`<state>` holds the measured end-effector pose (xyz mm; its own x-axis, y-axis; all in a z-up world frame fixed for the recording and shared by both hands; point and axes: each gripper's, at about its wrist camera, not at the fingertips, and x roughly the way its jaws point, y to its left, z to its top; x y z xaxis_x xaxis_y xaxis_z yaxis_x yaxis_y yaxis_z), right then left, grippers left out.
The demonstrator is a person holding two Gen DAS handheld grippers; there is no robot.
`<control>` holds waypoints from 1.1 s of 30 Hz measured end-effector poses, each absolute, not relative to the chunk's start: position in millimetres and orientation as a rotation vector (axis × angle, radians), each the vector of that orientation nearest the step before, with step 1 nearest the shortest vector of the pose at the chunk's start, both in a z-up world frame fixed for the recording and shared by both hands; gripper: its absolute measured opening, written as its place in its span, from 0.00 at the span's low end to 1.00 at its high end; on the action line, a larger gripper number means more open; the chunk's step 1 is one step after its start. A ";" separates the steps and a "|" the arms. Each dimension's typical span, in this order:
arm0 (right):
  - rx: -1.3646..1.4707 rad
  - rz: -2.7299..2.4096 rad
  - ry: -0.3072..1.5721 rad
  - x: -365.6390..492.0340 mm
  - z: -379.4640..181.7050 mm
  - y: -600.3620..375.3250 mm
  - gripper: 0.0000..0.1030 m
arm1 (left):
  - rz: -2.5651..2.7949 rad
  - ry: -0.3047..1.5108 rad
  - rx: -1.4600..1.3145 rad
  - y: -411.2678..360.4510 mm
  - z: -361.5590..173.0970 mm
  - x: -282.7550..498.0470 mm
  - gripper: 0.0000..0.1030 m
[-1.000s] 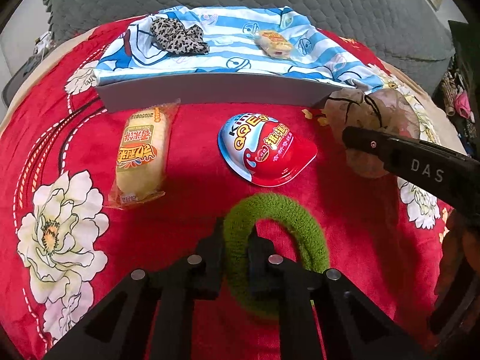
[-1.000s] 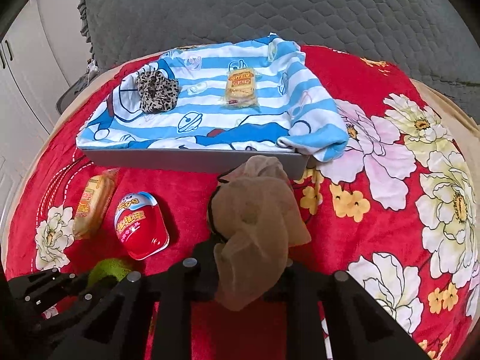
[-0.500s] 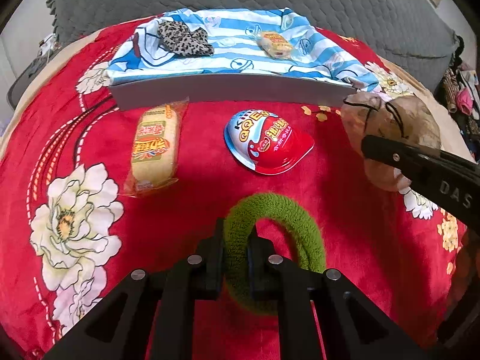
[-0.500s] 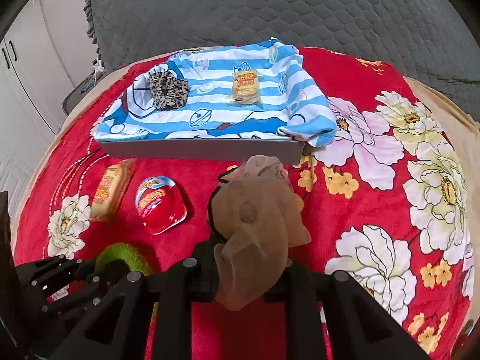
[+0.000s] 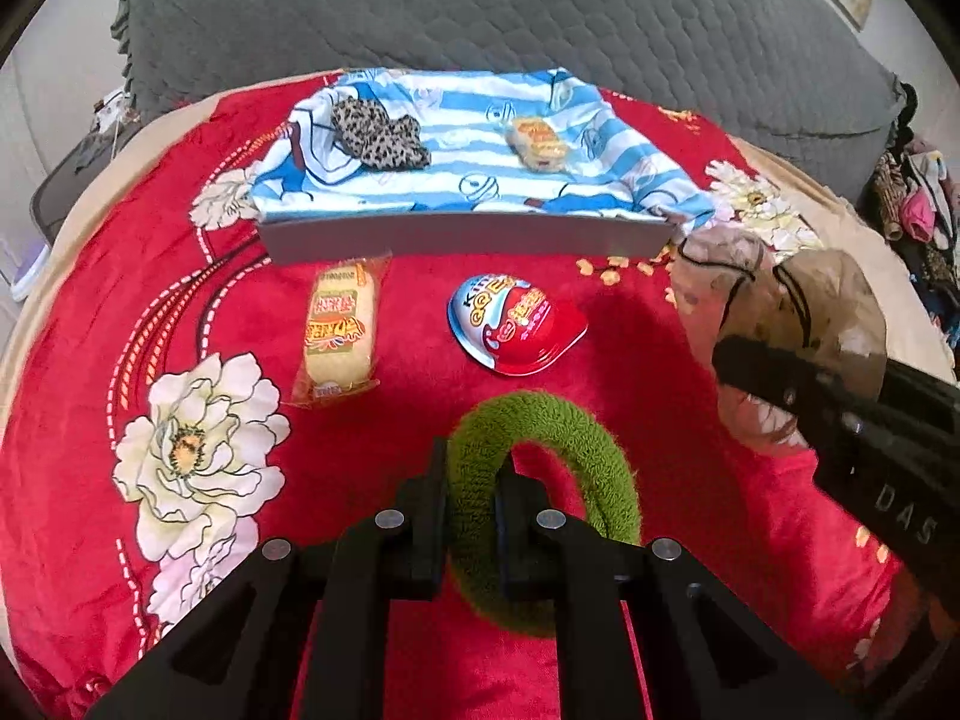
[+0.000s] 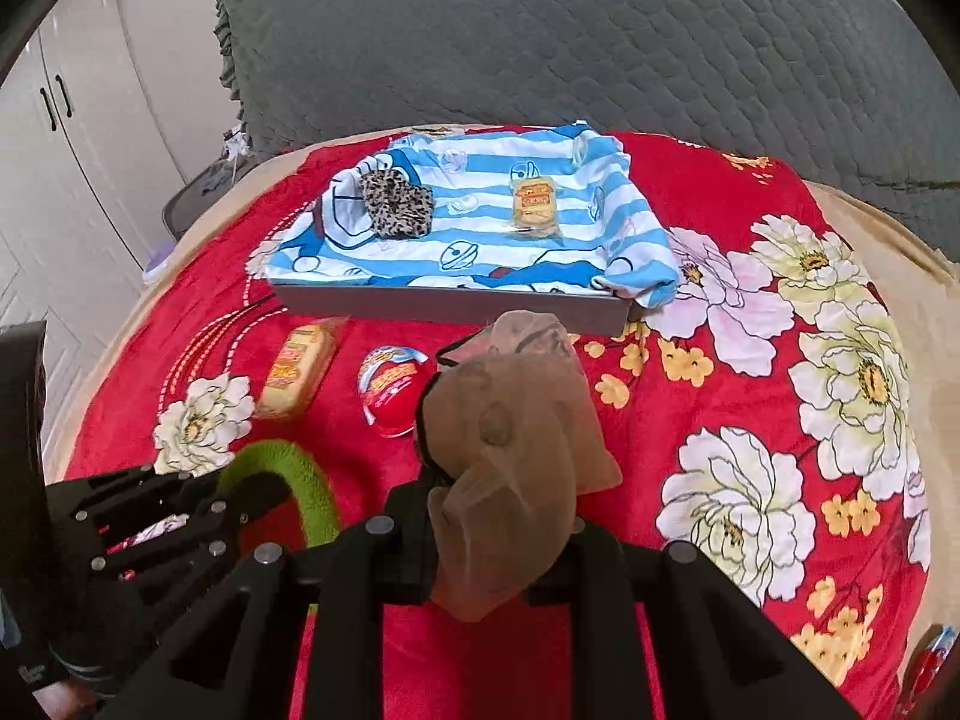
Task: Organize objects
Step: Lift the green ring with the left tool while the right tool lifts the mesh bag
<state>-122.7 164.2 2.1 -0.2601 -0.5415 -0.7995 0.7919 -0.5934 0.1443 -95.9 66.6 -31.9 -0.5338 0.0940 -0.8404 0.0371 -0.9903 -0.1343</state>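
Note:
My left gripper [image 5: 472, 480] is shut on a fuzzy green scrunchie [image 5: 576, 438], held above the red flowered blanket. My right gripper [image 6: 498, 516] is shut on a sheer beige scrunchie [image 6: 516, 420]; the beige scrunchie [image 5: 798, 312] also shows at the right of the left wrist view. A grey tray [image 5: 468, 237] lined with blue-striped cloth stands ahead, holding a leopard-print scrunchie [image 5: 378, 135] and a small wrapped cake [image 5: 537, 141]. In front of the tray lie a wrapped yellow cake [image 5: 339, 330] and a red and white egg-shaped treat [image 5: 516, 324].
A grey quilted cushion [image 6: 570, 30] rises behind the tray. White cupboard doors [image 6: 54, 138] stand far left. Clothes are piled at the right edge [image 5: 912, 198]. A small red item [image 6: 927, 660] lies on the blanket at the lower right.
Both grippers have risen and pulled back with their scrunchies, so the tray and the snacks look smaller and farther away. Neither grip has changed.

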 end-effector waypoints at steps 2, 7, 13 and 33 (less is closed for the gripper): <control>1.068 -1.953 0.372 -117.1 6.1 167.4 0.19 | 2.722 -0.201 -1.488 67.4 -26.1 -92.8 0.11; 1.038 -1.950 0.377 -104.3 15.0 173.4 0.19 | 2.741 -0.196 -1.459 66.1 -12.0 -82.6 0.11; 0.985 -1.955 0.380 -89.3 29.7 177.7 0.19 | 2.781 -0.202 -1.428 58.7 5.4 -70.1 0.11; 0.863 -1.939 0.357 -55.5 60.6 190.9 0.19 | 2.864 -0.188 -1.351 56.3 34.5 -41.2 0.11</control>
